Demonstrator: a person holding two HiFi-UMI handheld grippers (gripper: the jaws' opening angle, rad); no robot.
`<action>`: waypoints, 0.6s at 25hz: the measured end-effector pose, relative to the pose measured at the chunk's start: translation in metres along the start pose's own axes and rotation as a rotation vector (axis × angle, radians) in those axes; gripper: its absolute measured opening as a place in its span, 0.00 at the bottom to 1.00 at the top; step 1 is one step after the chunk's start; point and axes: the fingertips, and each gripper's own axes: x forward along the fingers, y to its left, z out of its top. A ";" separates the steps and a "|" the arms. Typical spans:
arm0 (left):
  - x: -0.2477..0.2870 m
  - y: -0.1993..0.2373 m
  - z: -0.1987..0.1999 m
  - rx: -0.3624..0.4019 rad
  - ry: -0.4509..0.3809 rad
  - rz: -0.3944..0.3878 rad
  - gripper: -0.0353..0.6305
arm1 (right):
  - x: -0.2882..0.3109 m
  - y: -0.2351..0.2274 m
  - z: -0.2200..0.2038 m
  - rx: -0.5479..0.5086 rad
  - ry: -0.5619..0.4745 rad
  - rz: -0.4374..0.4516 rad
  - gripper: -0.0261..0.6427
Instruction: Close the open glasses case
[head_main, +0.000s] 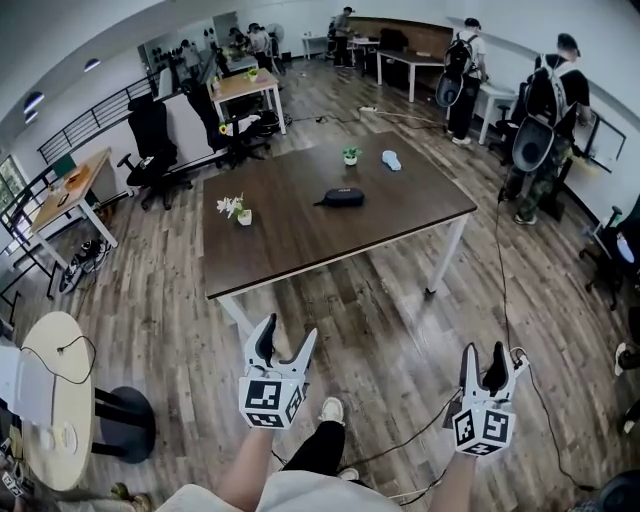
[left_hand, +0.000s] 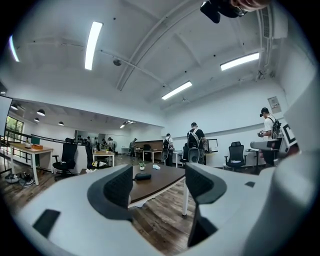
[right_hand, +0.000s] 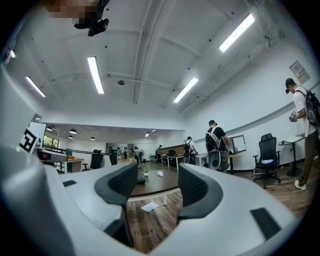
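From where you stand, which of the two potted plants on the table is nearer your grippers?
The white-flowered plant near the table's left edge. The small green plant stands farther back, toward the far edge.

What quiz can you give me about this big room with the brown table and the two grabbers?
1. True or false: the left hand-held gripper is holding the black case.
2. How many potted plants stand on the table? A one, B two, C five.
3. Are the jaws of the right hand-held gripper apart or together?
Key: 1 false, the case lies on the table, far from both grippers. 2 B: the white-flowered plant and the green plant. 3 apart, with nothing between them.
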 end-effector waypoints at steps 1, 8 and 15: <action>0.010 0.002 0.000 -0.003 -0.003 -0.002 0.55 | 0.009 0.000 0.000 -0.005 0.000 0.000 0.42; 0.100 0.048 -0.010 -0.024 -0.001 0.017 0.54 | 0.100 0.016 -0.007 -0.058 0.032 0.020 0.42; 0.181 0.105 -0.012 -0.035 0.011 0.048 0.54 | 0.217 0.048 -0.005 -0.053 0.048 0.074 0.42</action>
